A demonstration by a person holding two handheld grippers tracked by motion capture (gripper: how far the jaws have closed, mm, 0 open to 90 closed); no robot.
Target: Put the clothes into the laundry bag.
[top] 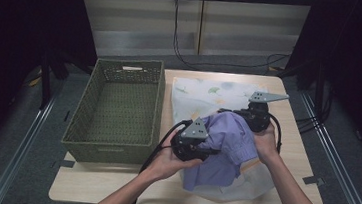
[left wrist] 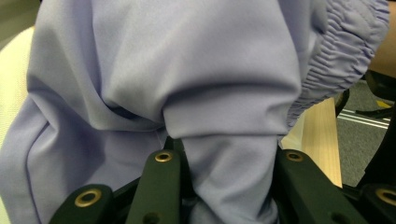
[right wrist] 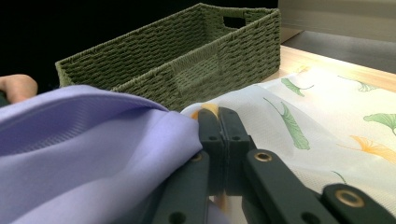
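Two grippers hold lilac shorts point(top: 225, 146): L gripper point(left wrist: 224, 186) jaws bunch fabric between; R gripper point(right wrist: 218, 135) jaws pinched on edge; basket point(top: 118, 106) beyond L.

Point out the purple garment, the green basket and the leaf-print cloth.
purple garment point(top: 225, 141), high view, its bunched middle.
green basket point(top: 114, 148), high view, its near wall.
leaf-print cloth point(top: 205, 92), high view, its far part.

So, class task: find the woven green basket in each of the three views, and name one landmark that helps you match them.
High view: woven green basket at left of table.
Left gripper view: the basket is not in it.
Right gripper view: basket upper middle, behind the cloth.
Shared landmark: lilac garment.
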